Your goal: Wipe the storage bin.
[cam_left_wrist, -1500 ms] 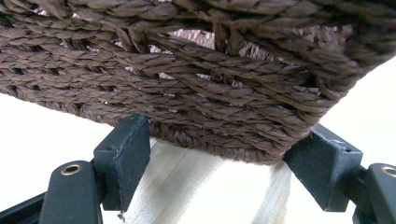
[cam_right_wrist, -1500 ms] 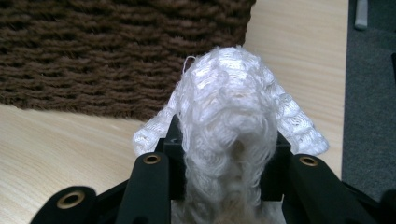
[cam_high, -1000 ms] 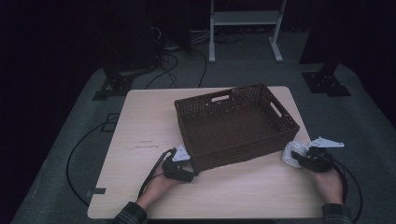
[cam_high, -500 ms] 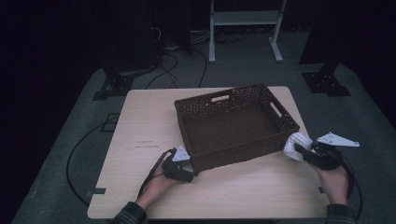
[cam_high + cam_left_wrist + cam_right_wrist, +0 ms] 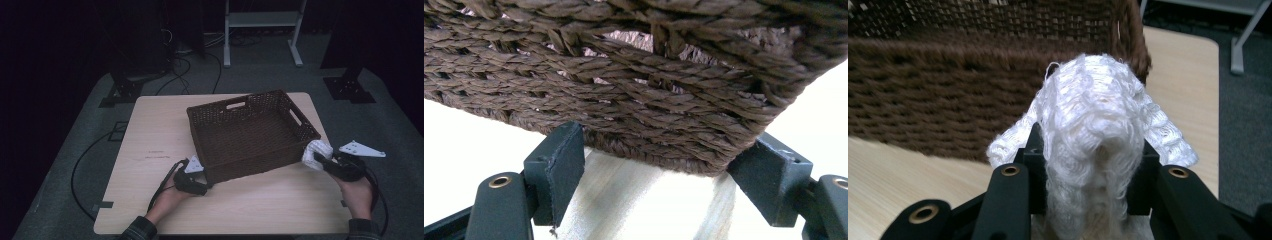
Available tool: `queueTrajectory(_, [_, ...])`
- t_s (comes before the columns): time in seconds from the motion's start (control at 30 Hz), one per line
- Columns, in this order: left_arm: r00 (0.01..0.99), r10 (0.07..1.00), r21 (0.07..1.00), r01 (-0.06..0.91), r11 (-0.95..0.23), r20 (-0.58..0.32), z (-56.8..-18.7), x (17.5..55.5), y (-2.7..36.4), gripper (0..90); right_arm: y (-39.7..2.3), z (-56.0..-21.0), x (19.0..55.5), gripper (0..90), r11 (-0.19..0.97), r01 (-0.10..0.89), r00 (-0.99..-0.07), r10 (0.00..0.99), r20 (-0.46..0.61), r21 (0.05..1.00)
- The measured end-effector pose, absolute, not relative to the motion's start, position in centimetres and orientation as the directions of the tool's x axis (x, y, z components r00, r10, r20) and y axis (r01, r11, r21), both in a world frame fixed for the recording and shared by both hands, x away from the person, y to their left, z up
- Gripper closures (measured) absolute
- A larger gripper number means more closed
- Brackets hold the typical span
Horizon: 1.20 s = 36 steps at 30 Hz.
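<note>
Right claw (image 5: 320,159) clamped on a bunched white knit cloth (image 5: 316,152), held off the tabletop (image 5: 165,130) just outside the wicker basket's (image 5: 252,131) near right corner. Basket interior up and to the left of that claw, long axis running across. Left claw (image 5: 659,165) apart, straddling the basket's near left corner. From the right gripper view: cloth (image 5: 1098,125) draped over the jaws, basket wall (image 5: 948,90) directly ahead. From the high view: basket apparently empty.
</note>
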<state>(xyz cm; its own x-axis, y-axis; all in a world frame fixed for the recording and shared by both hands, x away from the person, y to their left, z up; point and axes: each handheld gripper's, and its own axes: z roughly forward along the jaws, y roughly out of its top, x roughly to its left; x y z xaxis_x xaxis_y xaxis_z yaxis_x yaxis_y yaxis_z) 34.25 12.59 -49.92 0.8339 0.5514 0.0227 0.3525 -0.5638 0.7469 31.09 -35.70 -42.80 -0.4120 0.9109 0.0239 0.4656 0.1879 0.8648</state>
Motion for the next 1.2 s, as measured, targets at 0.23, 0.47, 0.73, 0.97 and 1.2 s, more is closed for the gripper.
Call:
queueTrajectory(0.23, [0.834,0.552,0.746,0.353,-0.564,0.022,-49.9,34.2,12.6,23.8,-35.7,-43.8,31.4,63.1,0.176,0.485,-0.411,0.910,0.046,0.857])
queueTrajectory(0.47, [0.834,0.551,0.746,0.353,-0.565,0.023,-49.9,34.2,12.6,23.8,-35.6,-44.3,31.6,63.0,0.157,0.473,-0.400,0.915,0.053,0.867])
queueTrajectory(0.73, [0.833,0.553,0.747,0.354,-0.563,0.022,-49.9,34.2,12.5,23.9,-35.2,-44.8,31.7,62.9,0.162,0.476,-0.415,0.908,0.058,0.864])
queueTrajectory(0.97, [0.832,0.554,0.747,0.356,-0.562,0.021,-49.9,34.2,12.5,23.9,-34.8,-46.5,32.2,64.0,0.178,0.526,-0.423,0.903,0.075,0.832])
queueTrajectory(1.2, [0.832,0.555,0.747,0.358,-0.560,0.018,-49.9,34.2,12.5,23.9,-34.3,-47.0,32.1,63.6,0.200,0.520,-0.408,0.912,0.036,0.831])
